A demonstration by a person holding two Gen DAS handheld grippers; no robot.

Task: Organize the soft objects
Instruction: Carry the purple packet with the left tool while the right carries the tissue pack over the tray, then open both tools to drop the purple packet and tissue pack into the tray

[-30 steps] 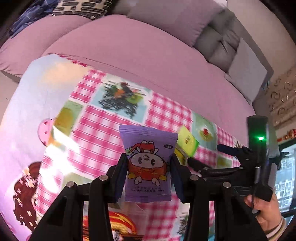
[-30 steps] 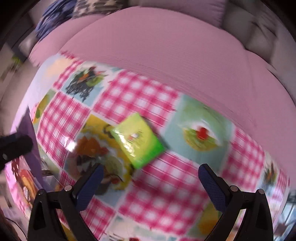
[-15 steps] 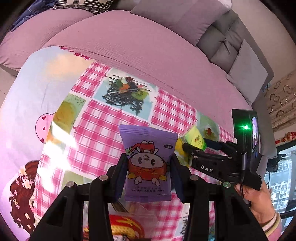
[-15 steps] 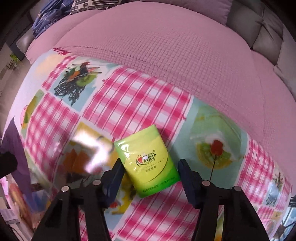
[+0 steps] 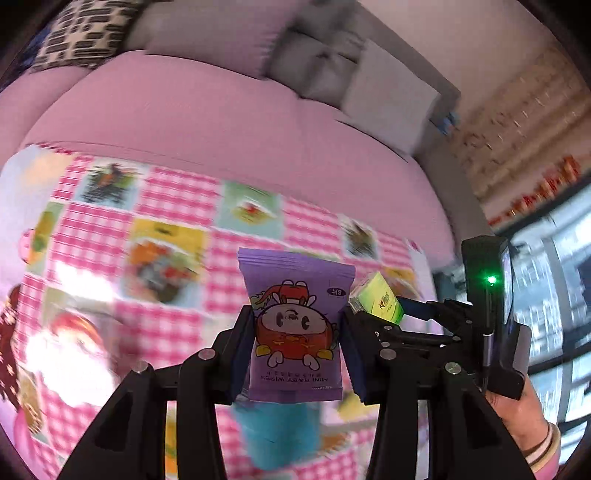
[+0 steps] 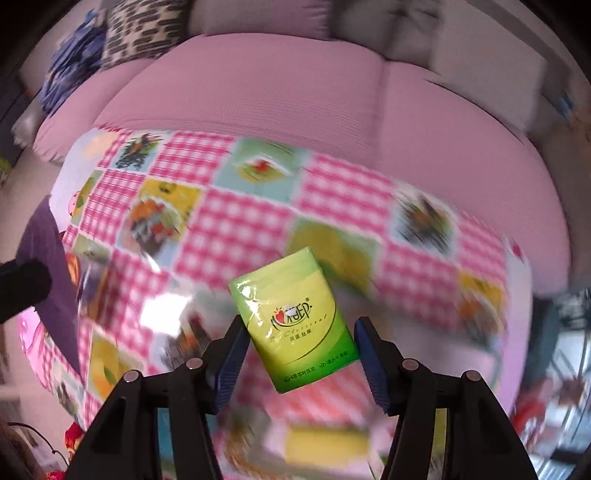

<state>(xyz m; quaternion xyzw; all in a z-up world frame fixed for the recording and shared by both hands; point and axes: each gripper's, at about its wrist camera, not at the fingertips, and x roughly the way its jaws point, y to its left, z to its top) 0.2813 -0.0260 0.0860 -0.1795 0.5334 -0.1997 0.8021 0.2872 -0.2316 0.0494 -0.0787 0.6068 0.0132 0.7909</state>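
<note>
A purple pack of baby wipes [image 5: 295,332] with a cartoon on it stands upright between the pads of my left gripper [image 5: 296,321], which is shut on it above the table. A green tissue pack [image 6: 295,325] hangs tilted in my right gripper [image 6: 301,332], shut on its sides and clear of the cloth. In the left wrist view the green pack [image 5: 376,301] and the right gripper [image 5: 399,314] sit just right of the purple pack. In the right wrist view the purple pack [image 6: 48,251] shows at the far left edge.
Below lies a table under a pink checked cloth with food pictures [image 6: 251,221]. Behind it runs a pink sofa [image 5: 221,129] with grey cushions [image 5: 388,96] and a patterned cushion [image 5: 85,33]. A hand [image 5: 517,417] holds the right gripper. Blurred items lie near the table's front edge.
My right gripper closed on the green tissue pack and lifted it off the cloth. Both grippers rose and shifted right; the purple pack stayed held in the left.
</note>
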